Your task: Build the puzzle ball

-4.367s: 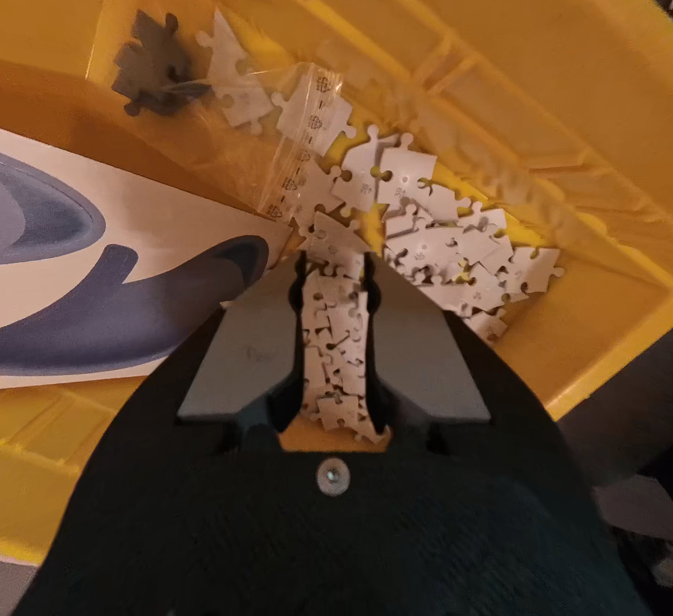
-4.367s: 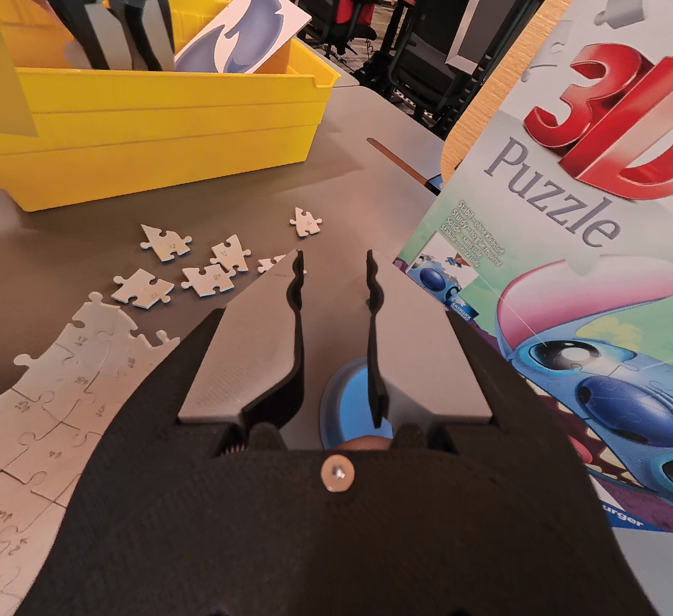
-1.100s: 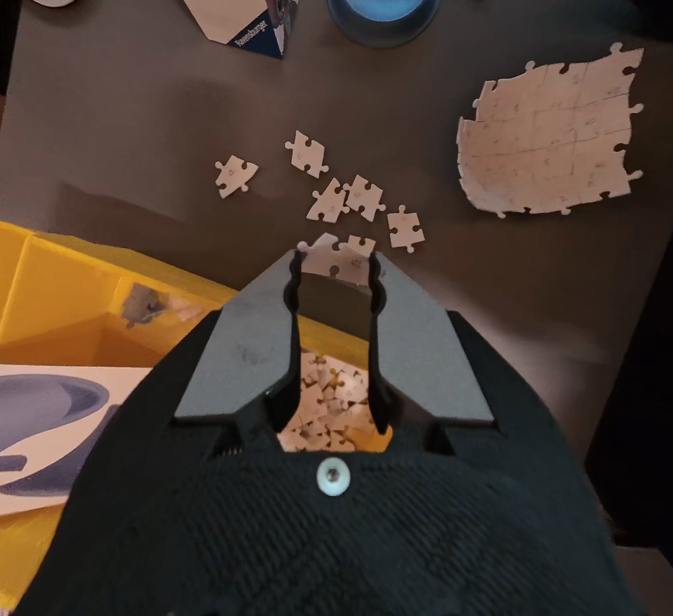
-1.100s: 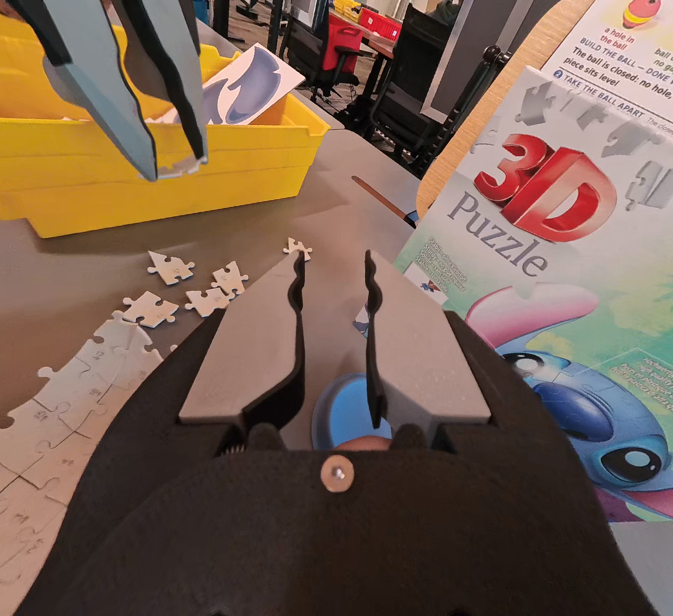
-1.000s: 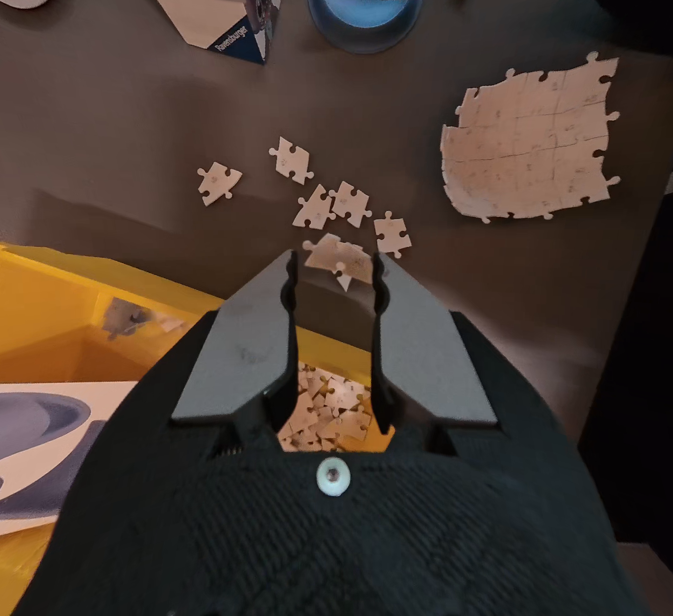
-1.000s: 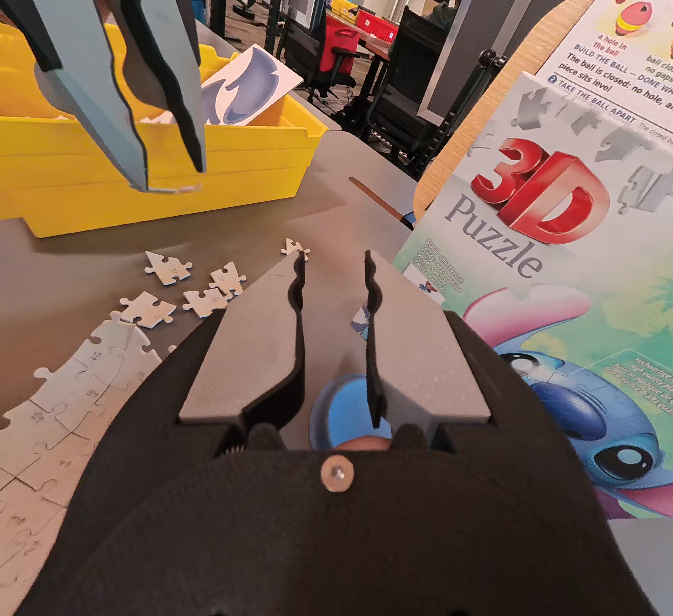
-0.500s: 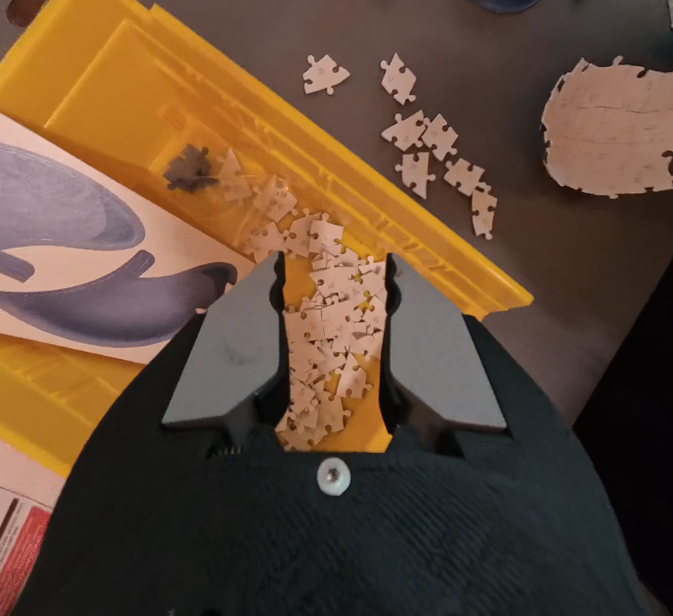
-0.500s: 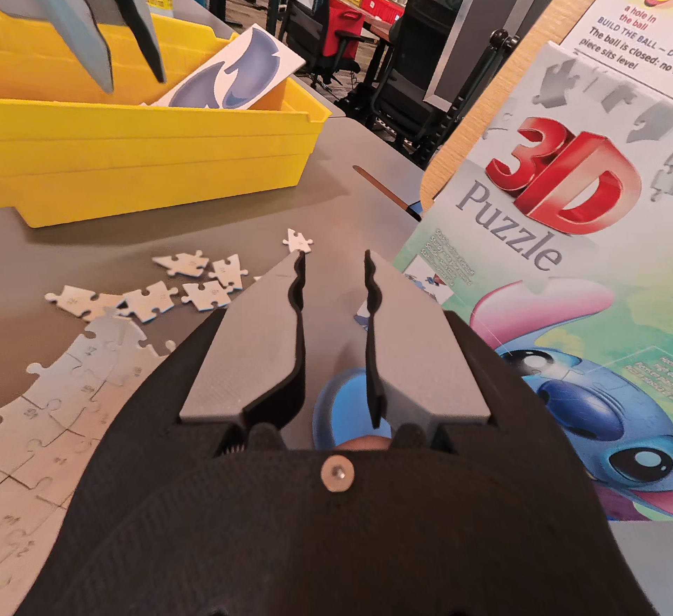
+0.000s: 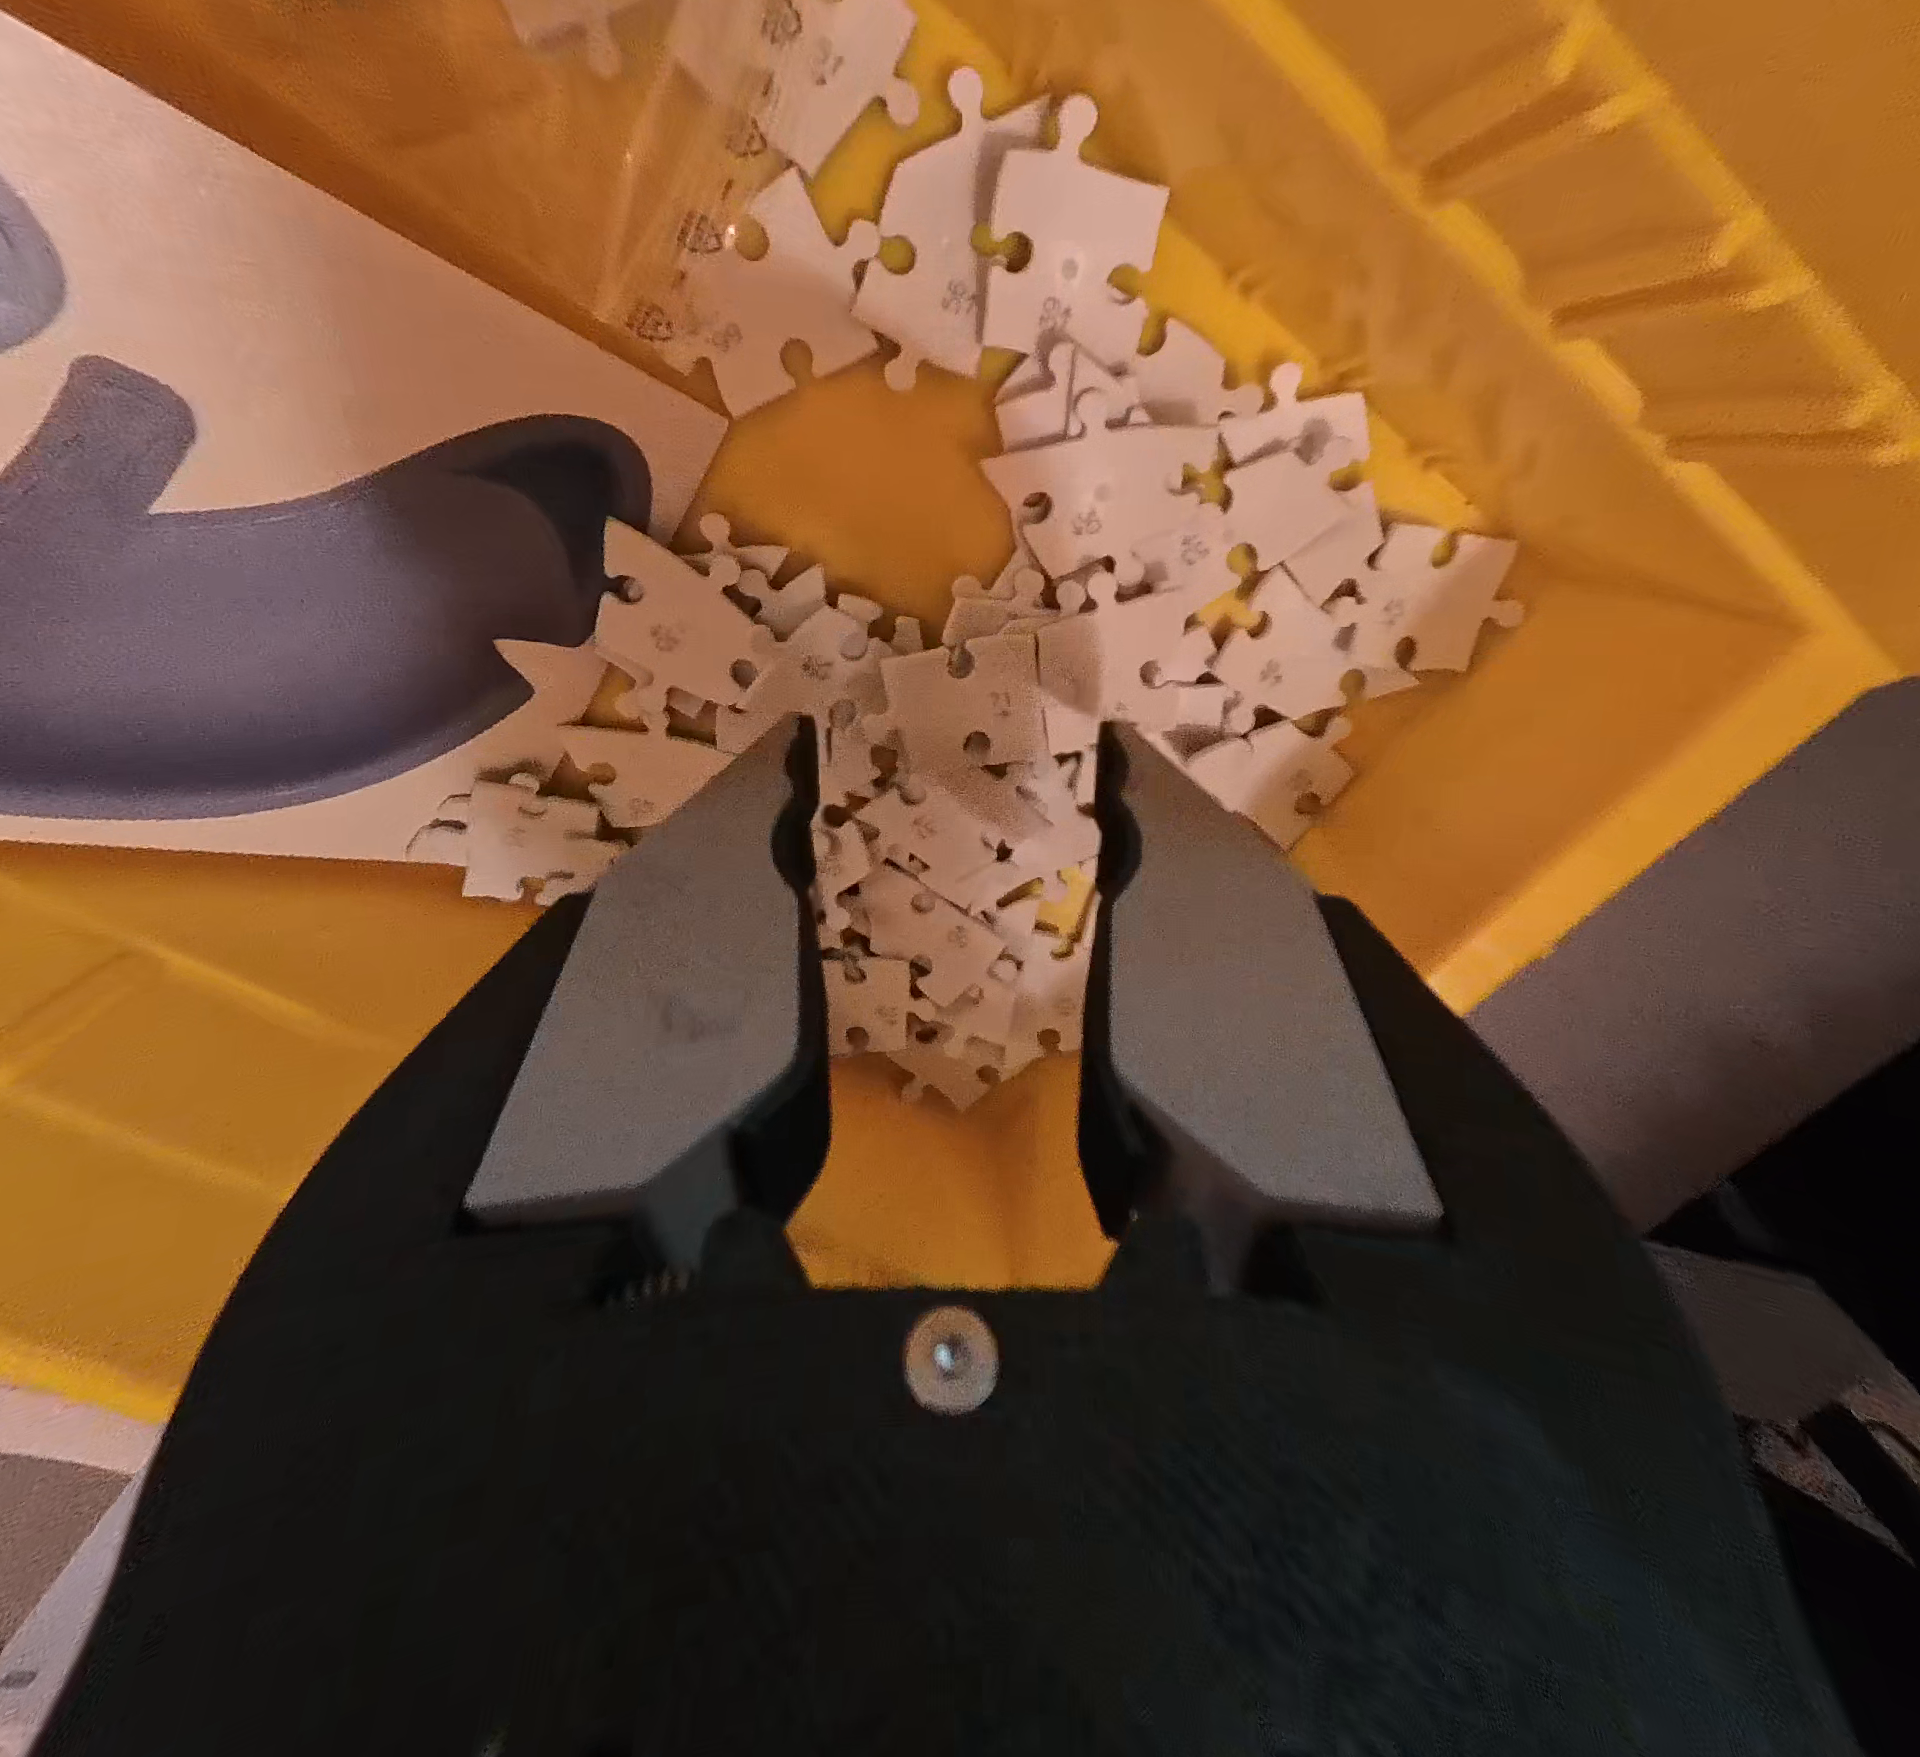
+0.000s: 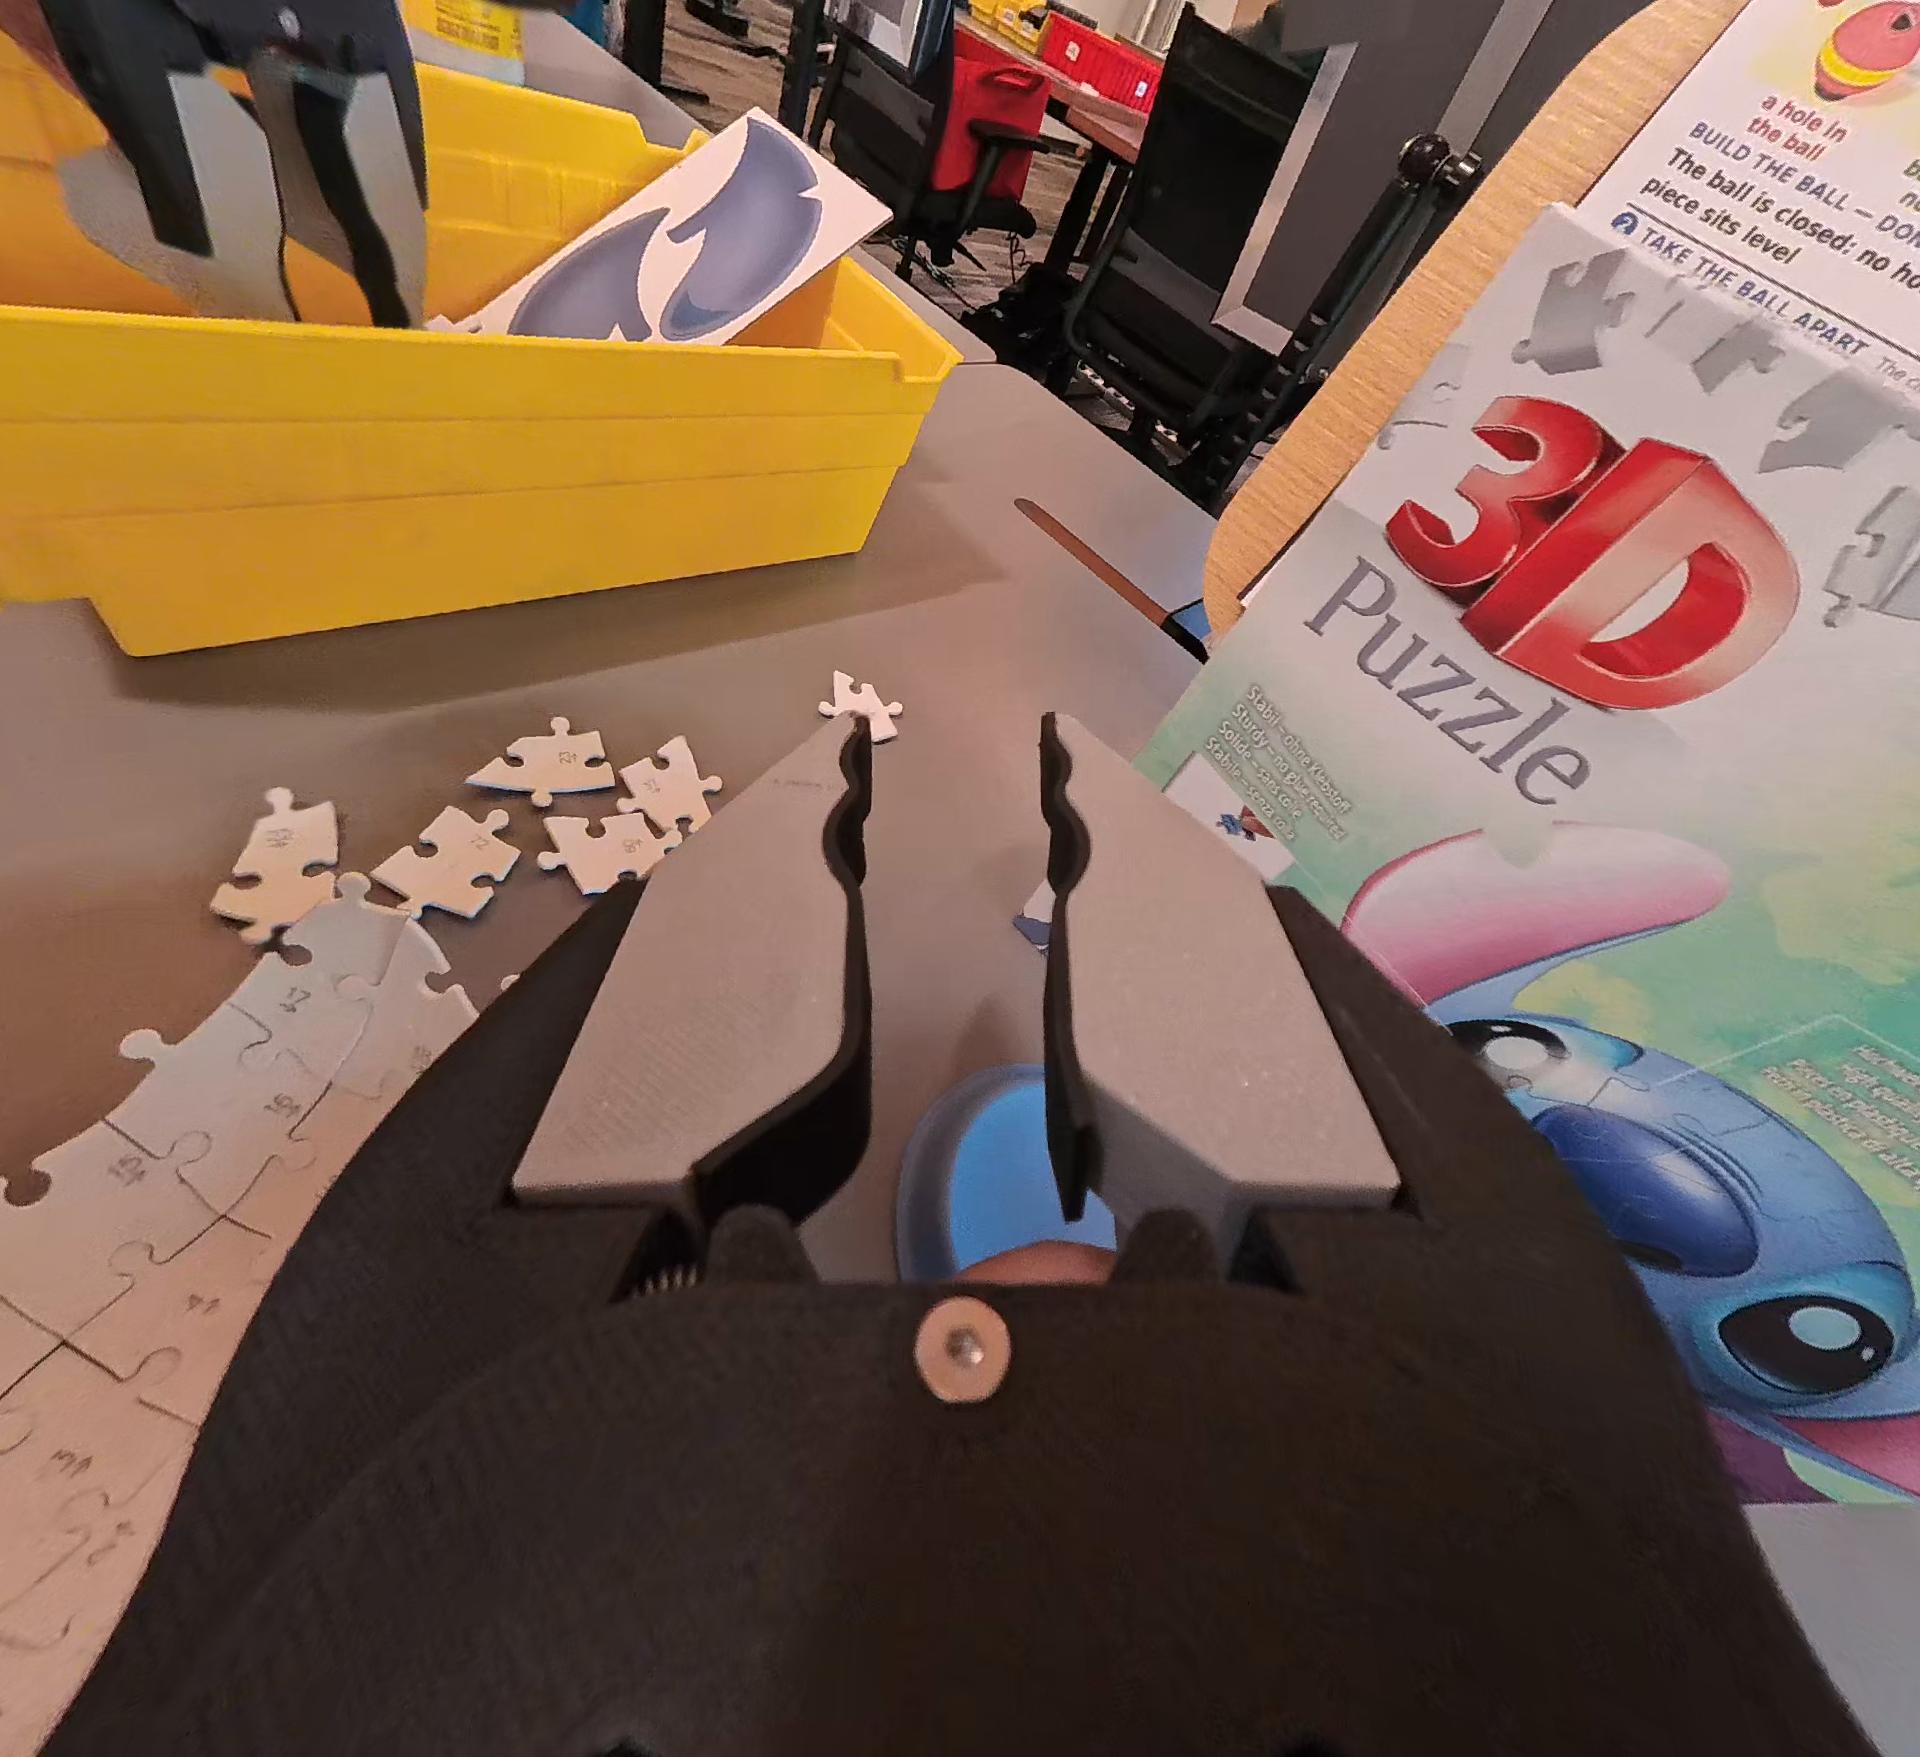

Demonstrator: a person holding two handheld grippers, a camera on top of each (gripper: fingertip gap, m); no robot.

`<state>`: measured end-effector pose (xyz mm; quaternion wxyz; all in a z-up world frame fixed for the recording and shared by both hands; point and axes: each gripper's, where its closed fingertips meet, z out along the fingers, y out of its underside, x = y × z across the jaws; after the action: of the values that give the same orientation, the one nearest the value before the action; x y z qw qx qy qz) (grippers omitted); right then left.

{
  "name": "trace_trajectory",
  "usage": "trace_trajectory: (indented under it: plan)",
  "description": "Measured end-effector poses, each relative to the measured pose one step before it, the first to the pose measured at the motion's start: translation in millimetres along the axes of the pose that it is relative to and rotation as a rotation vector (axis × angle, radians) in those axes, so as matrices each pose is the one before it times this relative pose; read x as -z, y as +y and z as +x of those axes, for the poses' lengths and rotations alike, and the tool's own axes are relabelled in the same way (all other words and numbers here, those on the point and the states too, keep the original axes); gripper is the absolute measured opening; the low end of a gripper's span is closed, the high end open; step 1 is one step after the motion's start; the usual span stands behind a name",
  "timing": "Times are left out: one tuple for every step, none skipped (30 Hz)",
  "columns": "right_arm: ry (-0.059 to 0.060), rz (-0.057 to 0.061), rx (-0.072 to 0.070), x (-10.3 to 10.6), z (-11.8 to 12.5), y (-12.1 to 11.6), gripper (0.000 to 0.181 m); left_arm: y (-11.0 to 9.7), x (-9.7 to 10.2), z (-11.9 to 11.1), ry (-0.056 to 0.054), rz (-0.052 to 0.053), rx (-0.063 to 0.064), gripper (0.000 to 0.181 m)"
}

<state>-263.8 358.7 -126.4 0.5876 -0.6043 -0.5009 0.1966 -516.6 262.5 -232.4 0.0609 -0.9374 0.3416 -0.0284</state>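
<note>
My left gripper (image 9: 951,741) is open and empty, low inside the yellow bin (image 9: 1558,273), its tips right over a heap of white puzzle pieces (image 9: 1091,585). It also shows in the right wrist view (image 10: 301,253), reaching down into the bin (image 10: 447,471). My right gripper (image 10: 951,731) is open and empty, held above the grey table (image 10: 987,544). Several loose white pieces (image 10: 540,824) lie on the table ahead of it to the left. A joined curved section of pieces (image 10: 156,1188) lies at the left. A blue ring stand (image 10: 987,1177) sits under the right gripper.
A white card with blue shapes (image 9: 239,481) leans in the bin beside the heap, also seen from the right wrist (image 10: 686,242). A clear plastic bag (image 9: 727,97) lies in the bin. The puzzle box (image 10: 1558,824) stands at the right. Office chairs stand beyond the table. The left gripper's tips are roughly 30 cm from the right gripper's.
My left gripper dropped a piece onto the table by the loose pieces, opened wider, swung back over the bin and came down onto the heap. My right gripper has barely moved.
</note>
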Motion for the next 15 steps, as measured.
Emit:
trace_trajectory:
  plan:
    - [-0.001,-0.0043,0.0012,-0.59,-0.34,1.03,0.029,3.24,-4.75,0.07,-0.0011,-0.0277,-0.0054,0.051]
    - [-0.0003,-0.0049,0.0011,-0.76,-0.17,1.21,0.029,2.85,-3.39,-0.84,-0.0053,-0.025,-0.0069,0.05]
    - [-0.0009,-0.0039,0.0004,-0.72,-0.12,1.15,0.029,-3.26,1.03,-0.6,0.0019,0.0178,0.0043,0.045]
    - [-0.001,-0.0037,-0.0002,-0.72,-0.15,1.02,0.029,-1.47,1.73,-3.8,-0.0182,0.0102,-0.0017,0.032]
    - [-0.0007,-0.0042,0.0002,-0.71,-0.2,1.04,0.029,-0.26,2.15,-5.8,-0.0307,0.0052,0.0,0.019]
    - [-0.0001,-0.0043,0.0009,-0.73,-0.11,1.14,0.029,-0.66,2.82,-5.72,-0.0284,0.0115,0.0001,0.008]
    - [0.0,-0.0038,0.0009,-0.61,-0.1,0.99,0.029,-1.82,3.41,-6.1,-0.0285,0.0192,0.006,0.0]
    - [-0.0004,-0.0035,0.0002,-0.68,-0.13,0.97,0.029,-2.03,3.19,-7.48,-0.0329,0.0204,0.0114,0.0]
    - [-0.0007,-0.0033,-0.0001,-0.64,-0.27,0.93,0.029,-0.5,2.3,-8.66,-0.0361,0.0096,0.0163,0.0]
    - [-0.0009,-0.0035,0.0001,-0.72,-0.32,0.9,0.029,1.22,1.34,-6.4,-0.0211,-0.0001,0.0159,0.0]
    - [-0.0008,-0.003,0.0007,-0.59,-0.27,0.77,0.029,1.79,0.66,-3.17,-0.0032,-0.0032,0.0115,0.0]
    - [-0.001,-0.0023,0.0011,-0.46,-0.49,0.52,0.029,1.44,0.63,-0.25,0.0099,-0.0006,0.0071,0.005]
    - [-0.0009,-0.0016,0.0012,-0.33,-0.44,0.26,0.029,0.76,0.85,3.46,0.0275,0.0024,-0.0004,0.013]
    - [-0.0004,-0.0007,0.0011,-0.07,-0.39,0.0,0.029,-0.92,0.86,5.87,0.0364,0.0104,-0.0051,0.022]
    - [-0.0002,0.0006,0.0009,-0.05,-0.3,-0.21,0.029,-2.38,0.01,7.62,0.041,0.0144,-0.0073,0.029]
